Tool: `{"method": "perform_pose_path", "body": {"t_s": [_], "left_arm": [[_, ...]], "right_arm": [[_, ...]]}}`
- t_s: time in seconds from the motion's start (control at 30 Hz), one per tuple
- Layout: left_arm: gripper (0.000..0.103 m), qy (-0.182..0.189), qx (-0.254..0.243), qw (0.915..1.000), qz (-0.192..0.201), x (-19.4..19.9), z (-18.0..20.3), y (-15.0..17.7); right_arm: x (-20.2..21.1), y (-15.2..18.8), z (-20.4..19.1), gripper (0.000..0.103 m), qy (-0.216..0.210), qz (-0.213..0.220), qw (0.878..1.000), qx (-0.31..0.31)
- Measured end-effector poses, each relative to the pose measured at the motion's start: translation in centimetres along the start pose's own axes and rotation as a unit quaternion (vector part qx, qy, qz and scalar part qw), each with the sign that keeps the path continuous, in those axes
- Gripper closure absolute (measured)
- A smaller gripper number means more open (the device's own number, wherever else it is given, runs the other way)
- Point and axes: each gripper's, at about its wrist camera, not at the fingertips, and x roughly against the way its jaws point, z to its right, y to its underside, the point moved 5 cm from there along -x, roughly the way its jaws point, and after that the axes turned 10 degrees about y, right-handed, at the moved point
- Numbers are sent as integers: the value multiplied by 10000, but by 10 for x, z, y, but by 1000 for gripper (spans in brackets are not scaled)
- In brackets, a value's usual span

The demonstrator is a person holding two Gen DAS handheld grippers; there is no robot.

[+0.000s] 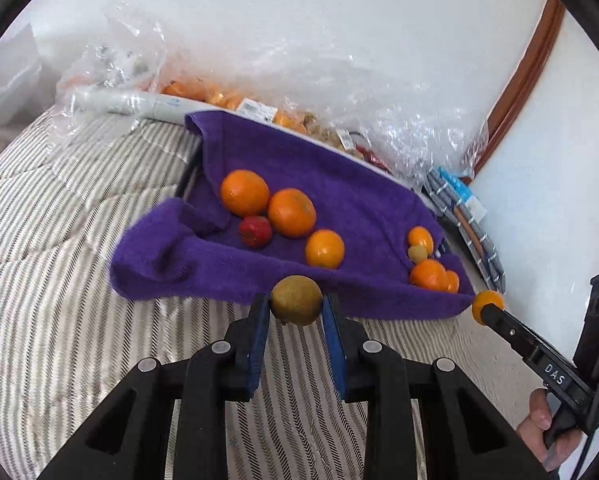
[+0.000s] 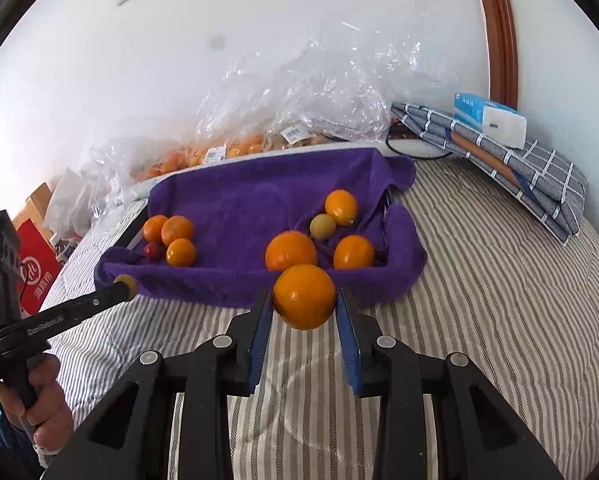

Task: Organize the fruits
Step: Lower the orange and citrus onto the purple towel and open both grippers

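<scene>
My left gripper (image 1: 296,305) is shut on a small yellow-green fruit (image 1: 296,298), held just in front of the near edge of a purple towel (image 1: 339,184). My right gripper (image 2: 304,300) is shut on an orange (image 2: 304,294), also above the towel's near edge. On the towel one group has three oranges (image 1: 291,213) and a small red fruit (image 1: 255,231). The other group has oranges (image 2: 291,251) and a pale yellow-green fruit (image 2: 322,227). Each gripper shows in the other's view: the right one (image 1: 487,306), the left one (image 2: 126,285).
Everything rests on striped bedding (image 2: 479,280). Crumpled clear plastic bags with packed fruit (image 2: 235,148) lie behind the towel along the white wall. A folded checked cloth (image 2: 499,160) with a tissue box (image 2: 491,118) sits at the right, a red box (image 2: 35,268) at the left.
</scene>
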Motion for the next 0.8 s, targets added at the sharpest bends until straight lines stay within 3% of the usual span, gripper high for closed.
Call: {"method": "perform_pose_path", "body": {"t_s": [0.13, 0.4, 0.8], "left_arm": [[77, -1, 88, 10000, 42, 2, -4, -20], [77, -197, -354, 9989, 237, -16, 11, -56], [77, -228, -163, 9996, 76, -40, -7, -46]], "right_arm": [[0, -17, 1, 71, 73, 176, 9998, 63], [-23, -51, 11, 70, 251, 378, 9990, -42], [-65, -45, 9, 70, 228, 178, 9995, -137]]}}
